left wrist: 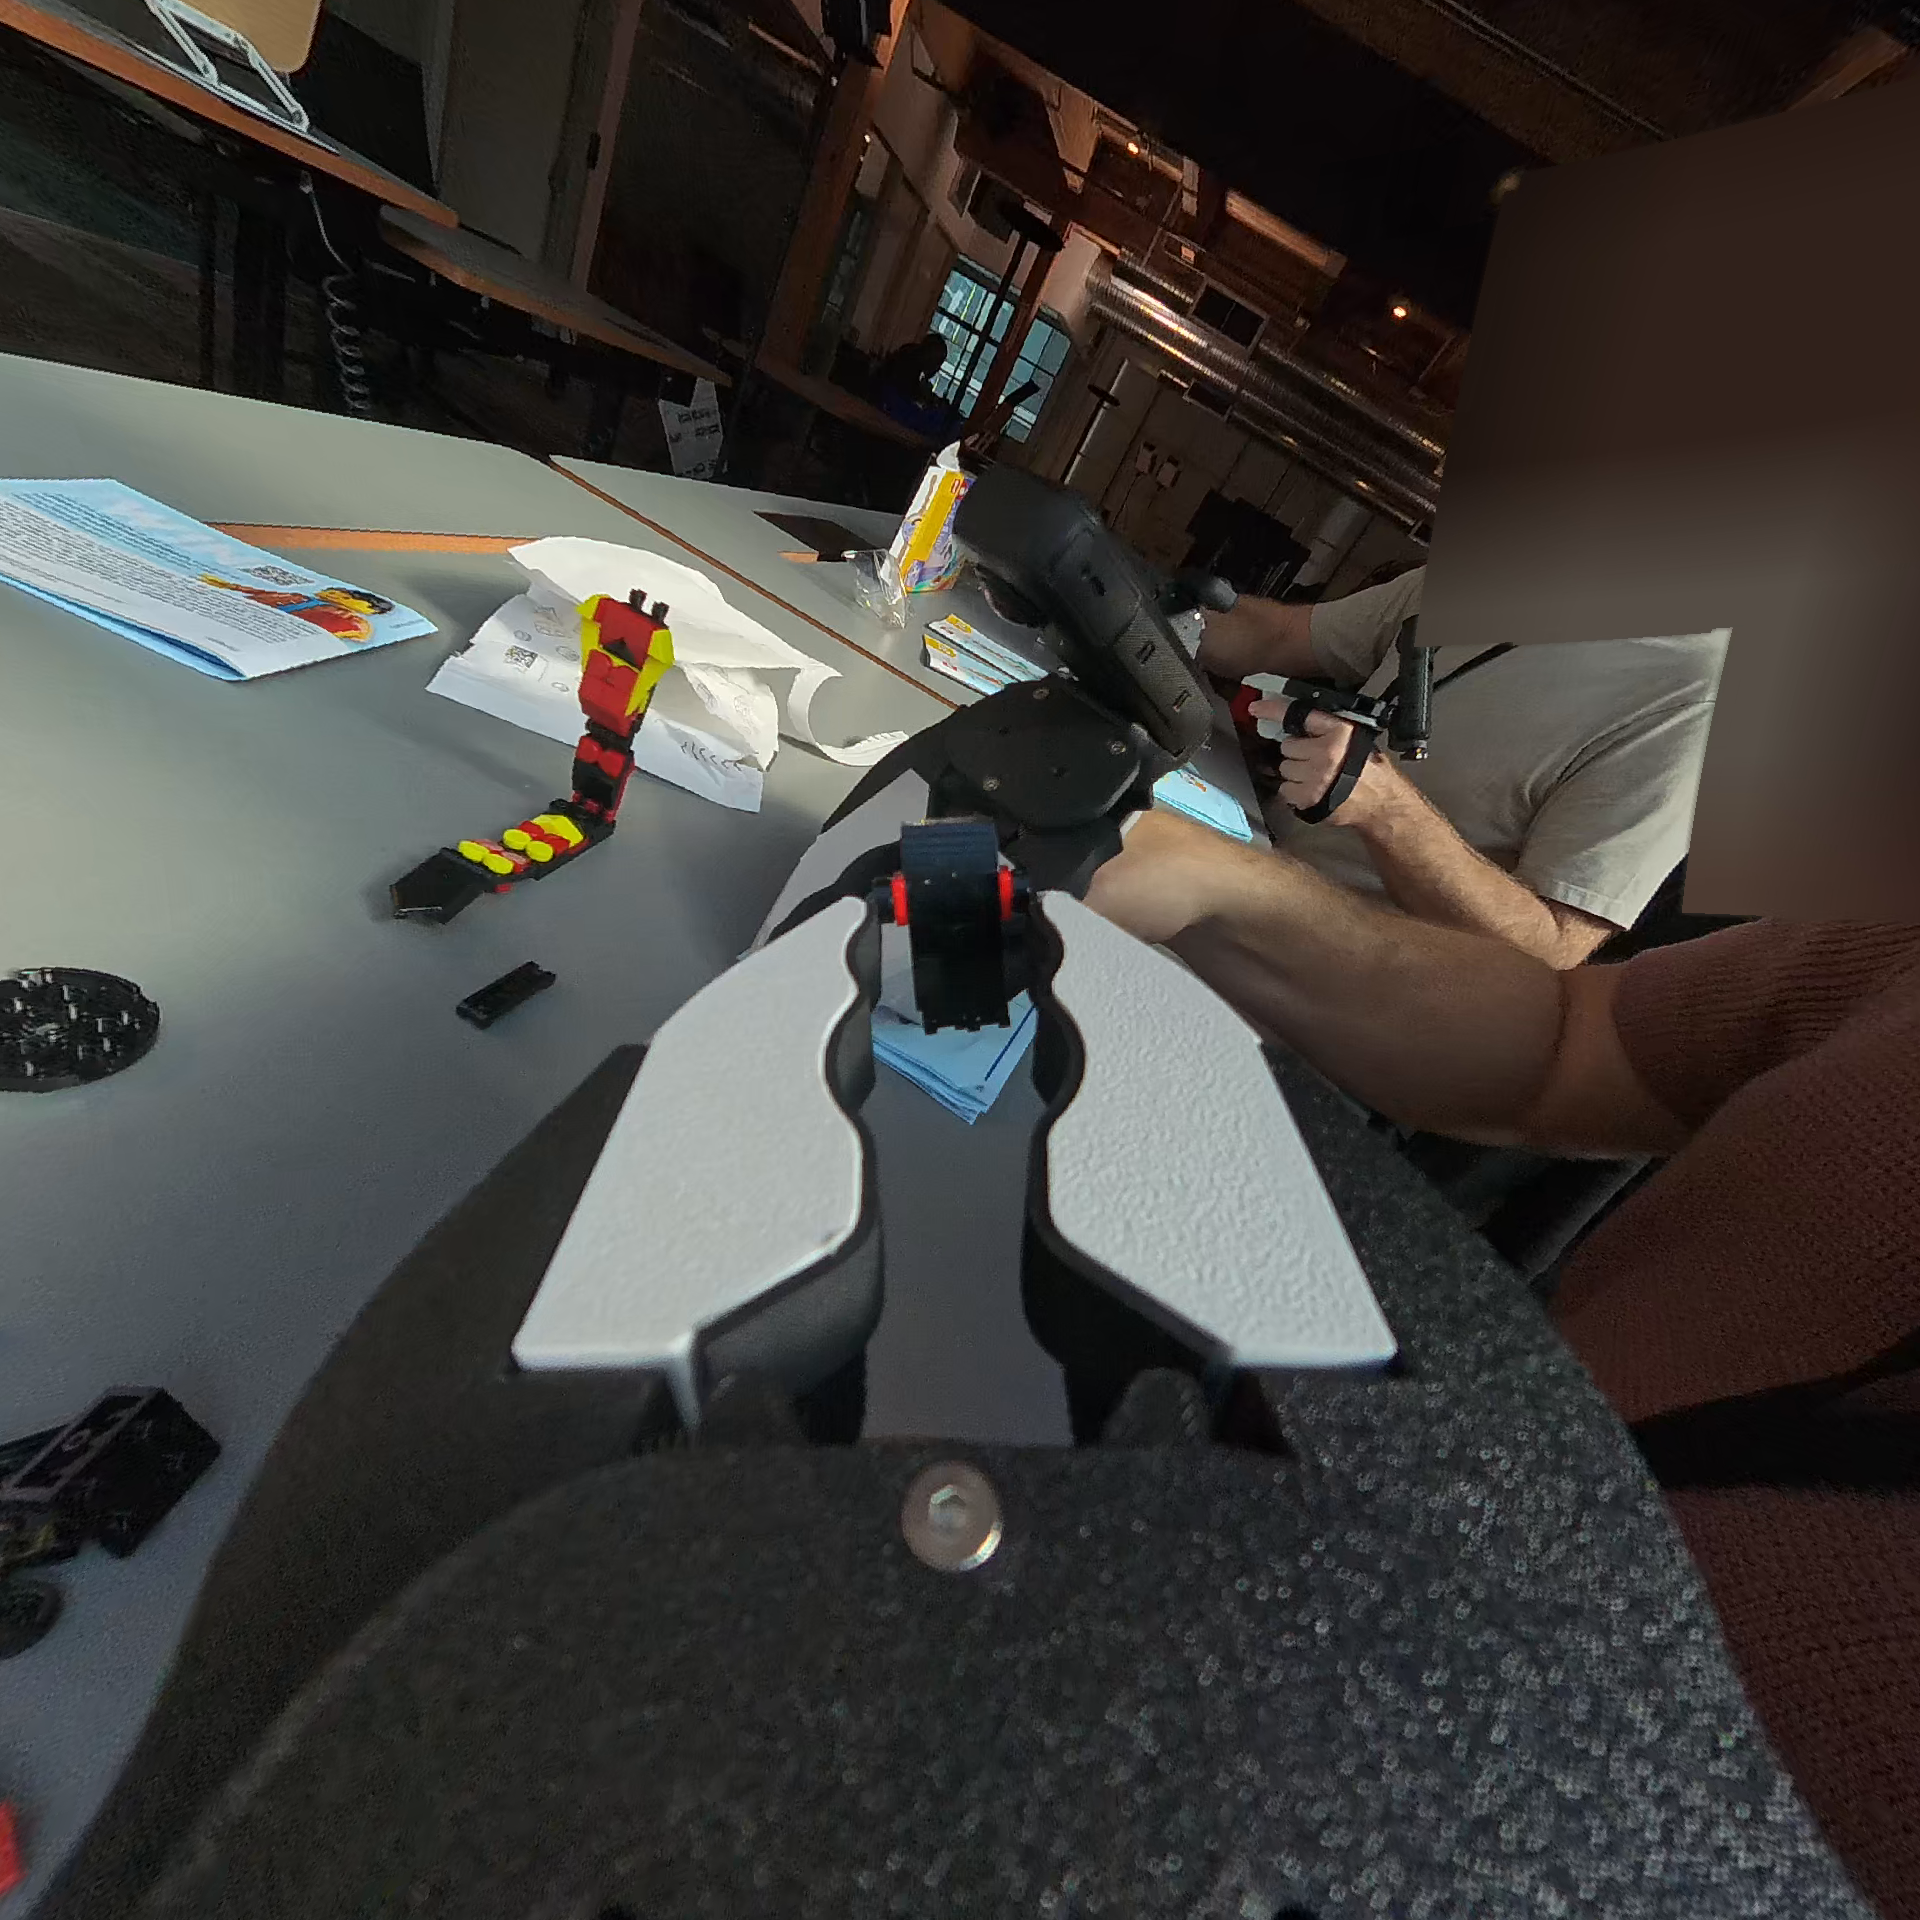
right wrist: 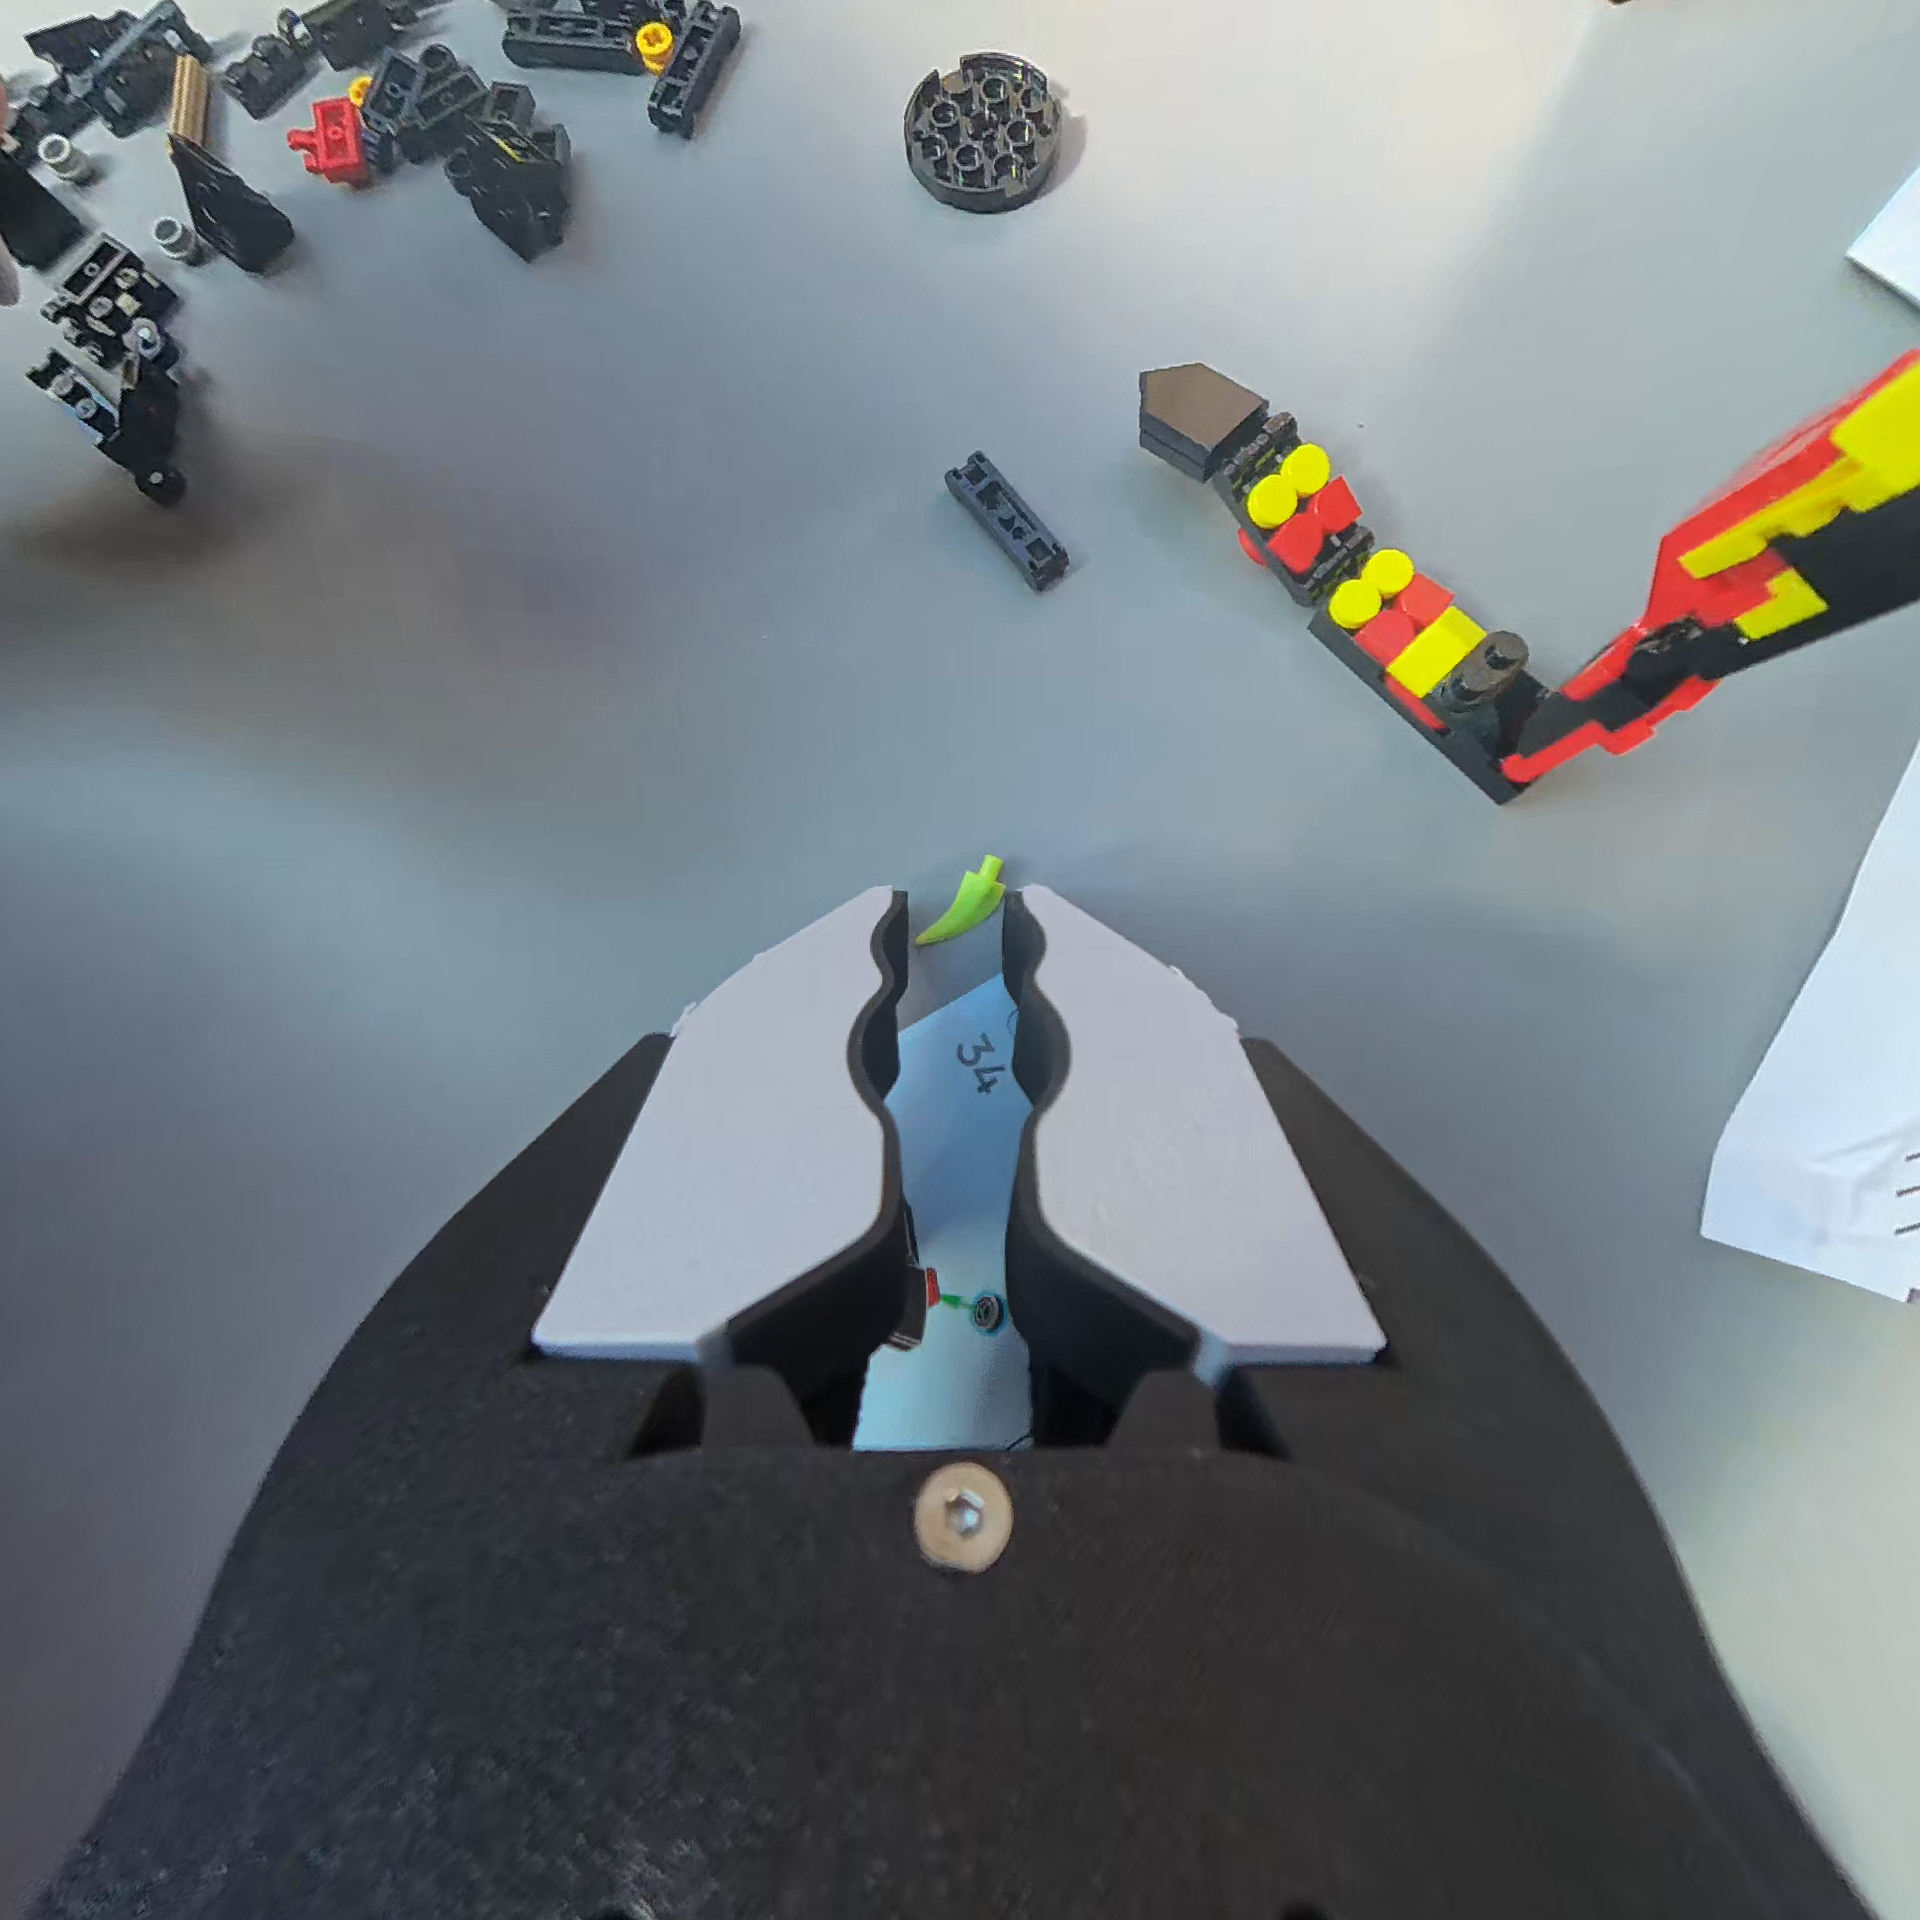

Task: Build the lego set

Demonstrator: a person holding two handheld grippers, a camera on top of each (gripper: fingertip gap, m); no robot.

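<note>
I am pinching a small black block (left wrist: pixel 951 940) with red pins between the tips of my left gripper (left wrist: pixel 951 925), the jaws standing narrowly apart around it and holding it up off the grey table (left wrist: pixel 260 852). My right gripper (right wrist: pixel 956 914) is clamping a tiny lime horn (right wrist: pixel 961 902) at the very tips, the jaws nearly together, hovering over a blue booklet (right wrist: pixel 956 1122). The horn is looking light, hard and slick, curved to a point, so it could squirt out of a flat pinch; I judge the thicker base the safer place to grip. The block is stiff and squarish, with flat sides that suit the pads well. At 1 o'clock in the right view the snake (right wrist: pixel 1351 582) is lying on the table, a hinged chain of black, red and yellow bricks, glossy and studded, its front rearing up; I would hold it low on the flat segments, since the joints look likely to flex. A short black plate (right wrist: pixel 1006 520) is lying at 12 o'clock, a round black plate (right wrist: pixel 987 130) beyond it, and loose black parts (right wrist: pixel 312 156) are scattered at 10 o'clock. Crumpled white paper (left wrist: pixel 675 665) is sitting behind the snake in the left view.
</note>
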